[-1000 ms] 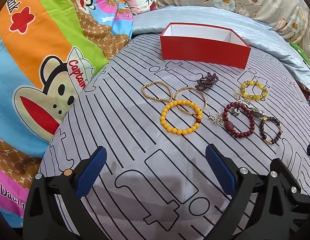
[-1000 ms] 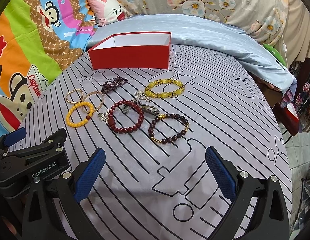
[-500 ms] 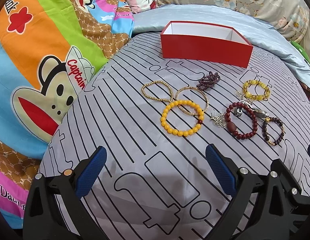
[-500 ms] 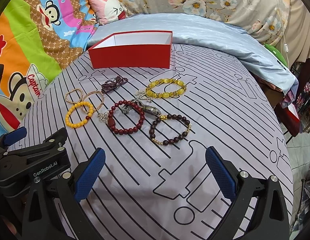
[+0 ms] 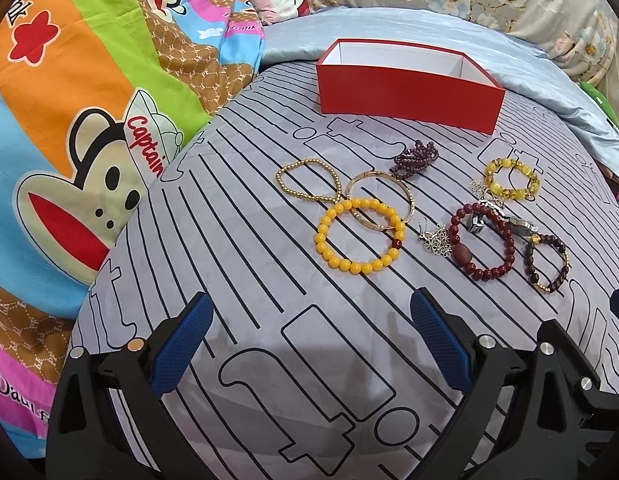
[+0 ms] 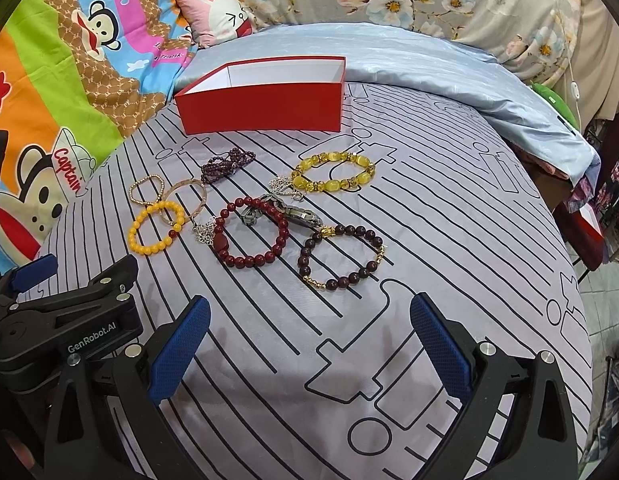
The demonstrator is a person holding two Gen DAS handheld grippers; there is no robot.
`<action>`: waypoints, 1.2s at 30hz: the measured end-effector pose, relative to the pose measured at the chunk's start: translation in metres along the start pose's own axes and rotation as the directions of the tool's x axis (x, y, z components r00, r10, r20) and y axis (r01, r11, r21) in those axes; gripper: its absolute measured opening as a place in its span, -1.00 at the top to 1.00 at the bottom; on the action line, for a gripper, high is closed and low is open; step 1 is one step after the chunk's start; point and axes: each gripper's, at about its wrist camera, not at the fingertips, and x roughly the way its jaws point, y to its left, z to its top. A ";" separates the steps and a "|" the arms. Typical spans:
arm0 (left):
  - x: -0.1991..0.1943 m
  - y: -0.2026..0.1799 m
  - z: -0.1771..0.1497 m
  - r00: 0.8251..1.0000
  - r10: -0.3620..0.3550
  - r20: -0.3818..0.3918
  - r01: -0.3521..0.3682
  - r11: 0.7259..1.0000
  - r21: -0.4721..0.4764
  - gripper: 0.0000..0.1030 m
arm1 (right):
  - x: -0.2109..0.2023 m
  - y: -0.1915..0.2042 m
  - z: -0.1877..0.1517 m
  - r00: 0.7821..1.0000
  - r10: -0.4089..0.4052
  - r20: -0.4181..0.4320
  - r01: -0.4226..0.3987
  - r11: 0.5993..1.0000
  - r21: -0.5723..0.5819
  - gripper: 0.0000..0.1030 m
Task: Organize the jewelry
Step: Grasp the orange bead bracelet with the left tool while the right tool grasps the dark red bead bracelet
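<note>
Several bracelets lie on a grey striped sheet (image 5: 237,240). A yellow bead bracelet (image 5: 361,237) overlaps a thin gold bangle (image 5: 379,200); beside them lie a gold bead chain (image 5: 307,184) and a purple bead bunch (image 5: 415,154). Further right are a dark red bead bracelet (image 6: 253,232), a brown-and-gold bracelet (image 6: 343,256) and a pale yellow stone bracelet (image 6: 333,174). An open red box (image 5: 409,84) with a white inside stands behind them. My left gripper (image 5: 309,344) and right gripper (image 6: 309,348) both hover open, short of the jewelry, holding nothing.
A silver flower charm (image 5: 437,240) and a small metal watch (image 6: 301,214) lie among the bracelets. A cartoon monkey blanket (image 5: 69,140) covers the left side, a pale blue quilt (image 6: 429,72) and a pink pillow (image 6: 217,12) lie behind the box. The bed's right edge (image 6: 581,280) drops off.
Both grippers have drifted slightly, so the jewelry sits a little lower and nearer in each view. Nothing was touched; both stay open.
</note>
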 end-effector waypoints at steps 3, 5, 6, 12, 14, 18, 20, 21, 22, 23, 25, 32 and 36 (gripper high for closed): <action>0.003 0.002 0.000 1.000 -0.005 0.000 0.005 1.000 -0.008 -0.84 | 0.002 -0.001 0.000 1.000 -0.001 -0.003 0.001 1.000 0.000 -0.87; 0.006 0.005 0.000 1.000 -0.013 -0.010 0.012 1.000 -0.022 -0.84 | 0.005 -0.002 0.000 1.000 0.000 -0.007 0.000 1.000 0.004 -0.87; 0.008 0.006 0.001 1.000 -0.014 -0.013 0.013 1.000 -0.026 -0.84 | 0.007 -0.003 0.000 1.000 -0.001 -0.010 0.001 1.000 0.006 -0.87; 0.018 0.024 0.005 1.000 0.002 -0.024 -0.003 0.997 -0.077 -0.84 | 0.013 -0.014 0.001 1.000 -0.005 -0.019 0.005 1.000 0.024 -0.87; 0.021 0.027 0.007 1.000 0.005 -0.026 -0.007 0.997 -0.074 -0.84 | 0.016 -0.017 0.001 1.000 -0.007 -0.026 0.008 1.000 0.028 -0.87; 0.027 0.029 0.011 1.000 -0.010 -0.030 0.008 0.998 -0.061 -0.84 | 0.022 -0.022 0.002 0.999 -0.010 -0.039 0.011 1.000 0.029 -0.87; 0.031 0.025 0.014 0.999 -0.024 -0.029 0.023 0.999 -0.049 -0.84 | 0.025 -0.023 0.004 0.999 -0.012 -0.044 0.013 1.000 0.026 -0.87; 0.033 0.023 0.016 0.999 -0.029 -0.030 0.027 0.999 -0.044 -0.84 | 0.026 -0.023 0.005 0.999 -0.013 -0.045 0.014 1.000 0.025 -0.87; 0.036 0.021 0.019 0.999 -0.036 -0.031 0.035 0.999 -0.040 -0.84 | 0.027 -0.024 0.006 0.999 -0.013 -0.046 0.015 1.000 0.025 -0.87; 0.039 0.020 0.021 0.999 -0.041 -0.032 0.039 0.998 -0.040 -0.84 | 0.028 -0.024 0.007 0.999 -0.013 -0.046 0.014 1.000 0.028 -0.87; 0.046 0.017 0.024 0.999 -0.040 -0.031 0.039 0.999 -0.037 -0.83 | 0.030 -0.025 0.010 0.999 -0.012 -0.045 0.013 0.999 0.032 -0.87; 0.063 0.013 0.029 0.997 -0.068 -0.037 0.067 0.997 -0.040 -0.54 | 0.037 -0.027 0.018 0.999 -0.001 -0.048 0.003 0.999 0.041 -0.87; 0.060 0.007 0.032 0.994 -0.109 -0.020 0.109 0.994 -0.010 -0.02 | 0.042 -0.024 0.023 0.999 0.018 -0.048 -0.016 0.999 0.039 -0.87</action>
